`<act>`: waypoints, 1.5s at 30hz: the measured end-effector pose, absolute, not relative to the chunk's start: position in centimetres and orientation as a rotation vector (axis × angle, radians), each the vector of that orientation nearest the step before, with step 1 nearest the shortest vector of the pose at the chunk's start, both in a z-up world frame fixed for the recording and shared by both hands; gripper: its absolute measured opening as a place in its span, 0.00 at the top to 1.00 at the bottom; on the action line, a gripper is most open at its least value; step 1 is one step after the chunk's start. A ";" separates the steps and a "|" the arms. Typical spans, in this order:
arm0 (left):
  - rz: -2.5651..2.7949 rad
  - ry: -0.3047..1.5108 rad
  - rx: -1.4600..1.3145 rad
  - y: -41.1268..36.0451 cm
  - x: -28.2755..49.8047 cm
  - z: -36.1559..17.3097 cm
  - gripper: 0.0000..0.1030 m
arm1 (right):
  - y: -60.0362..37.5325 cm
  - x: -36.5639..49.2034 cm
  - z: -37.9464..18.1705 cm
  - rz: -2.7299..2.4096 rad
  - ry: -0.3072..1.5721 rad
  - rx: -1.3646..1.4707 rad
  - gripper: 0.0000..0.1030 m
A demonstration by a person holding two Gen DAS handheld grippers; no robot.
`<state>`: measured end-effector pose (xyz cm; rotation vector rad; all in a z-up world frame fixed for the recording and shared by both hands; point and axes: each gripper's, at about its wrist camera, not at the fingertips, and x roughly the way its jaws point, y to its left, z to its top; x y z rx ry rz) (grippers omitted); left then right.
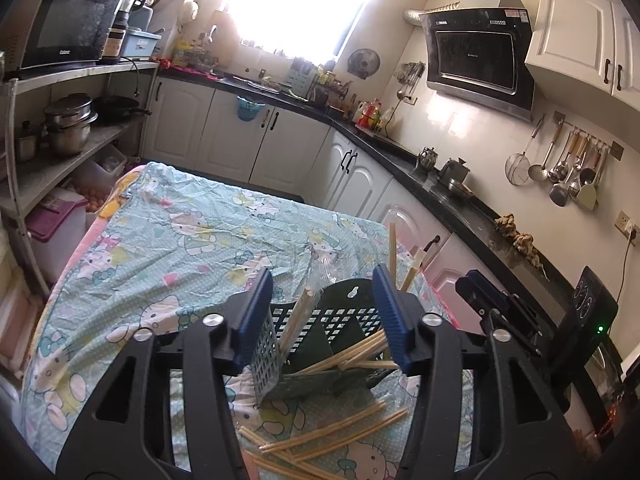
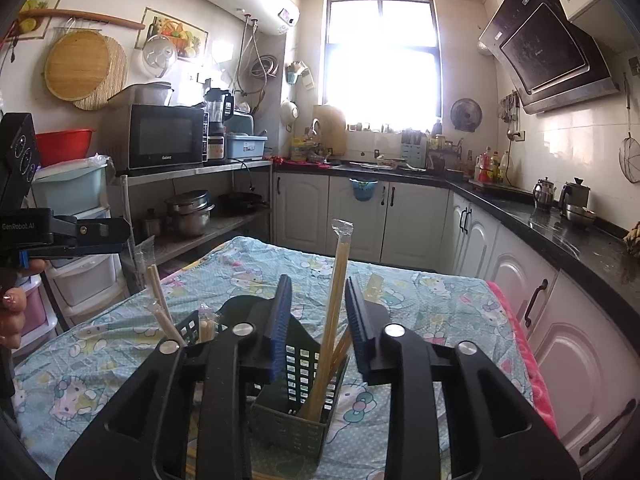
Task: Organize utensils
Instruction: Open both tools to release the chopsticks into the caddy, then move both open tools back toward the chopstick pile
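Both tongs stood apart, holding nothing: left tongs (image 1: 326,316) around the green basket (image 1: 340,320), right tongs (image 2: 316,328) beside upright chopsticks (image 2: 338,280), already dropped in.

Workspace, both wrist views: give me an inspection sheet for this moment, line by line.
Surface: table under a cartoon-print cloth, wrinkled.
Job's things: dark green slotted utensil holder standing on the cloth; wrapped chopsticks upright in it; loose chopsticks scattered on the cloth beside it.
Clutter: crumpled clear plastic wrap behind the holder.
Grippers: left gripper open, straddling the holder; right gripper open, the wrapped chopsticks between its jaws but not pinched.
Cables: nothing seen on the table; a plugged-in cord hangs at the wall socket.
Surroundings: kitchen; microwave on a shelf, range hood, hanging ladles.
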<state>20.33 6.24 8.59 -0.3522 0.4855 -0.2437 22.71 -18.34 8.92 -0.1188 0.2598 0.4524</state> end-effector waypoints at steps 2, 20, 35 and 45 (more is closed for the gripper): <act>-0.243 0.484 -0.352 6.3 20.0 8.6 0.51 | -18.6 22.3 9.1 0.451 0.254 -0.122 0.71; -0.242 0.488 -0.380 6.9 16.3 7.7 0.13 | -20.1 18.0 9.1 0.466 0.272 -0.150 0.55; -0.215 0.511 -0.380 7.1 13.9 6.4 0.10 | -19.5 15.0 7.5 0.513 0.309 -0.211 0.40; -0.204 0.534 -0.343 6.5 12.9 5.4 0.10 | -18.5 13.4 6.2 0.551 0.336 -0.258 0.35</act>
